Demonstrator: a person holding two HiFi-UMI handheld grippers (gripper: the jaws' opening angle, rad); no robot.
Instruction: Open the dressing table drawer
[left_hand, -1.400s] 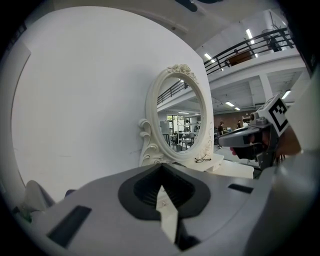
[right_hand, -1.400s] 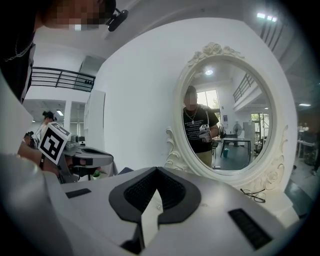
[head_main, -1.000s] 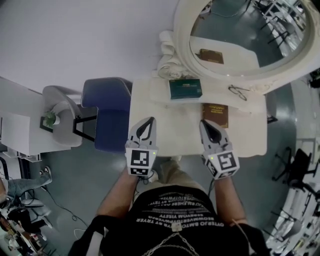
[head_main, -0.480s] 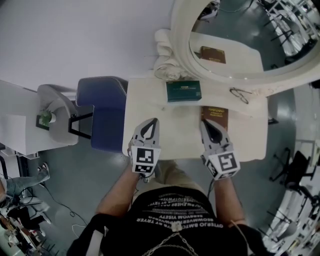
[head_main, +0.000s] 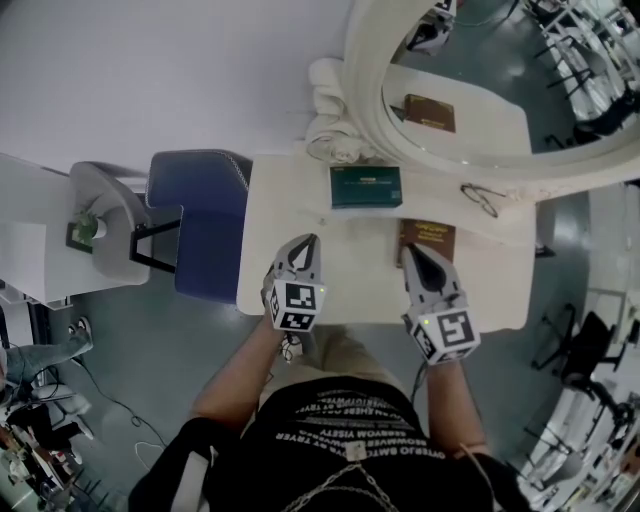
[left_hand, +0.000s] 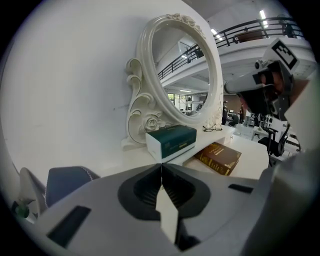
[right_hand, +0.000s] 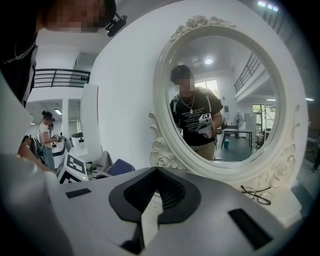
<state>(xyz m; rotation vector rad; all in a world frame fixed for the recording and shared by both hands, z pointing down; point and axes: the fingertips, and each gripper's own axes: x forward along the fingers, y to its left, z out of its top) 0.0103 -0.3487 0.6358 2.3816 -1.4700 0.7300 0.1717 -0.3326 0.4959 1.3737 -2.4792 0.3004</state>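
while my left tool and right tool hang closed and empty over the surface, i judge the drawer, hidden under its near edge, light, rigid, best taken by its handle.

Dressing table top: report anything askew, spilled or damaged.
Nothing stands out. The green box, brown book and glasses lie flat on the dressing table top, nothing spilled or damaged, and the oval mirror stands upright behind them.

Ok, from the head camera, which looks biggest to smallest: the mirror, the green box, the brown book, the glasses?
1. Mirror, by far.
2. Green box and brown book look about alike. The book is partly hidden behind the right hand-held gripper, so no ranking.
3. Glasses, smallest.
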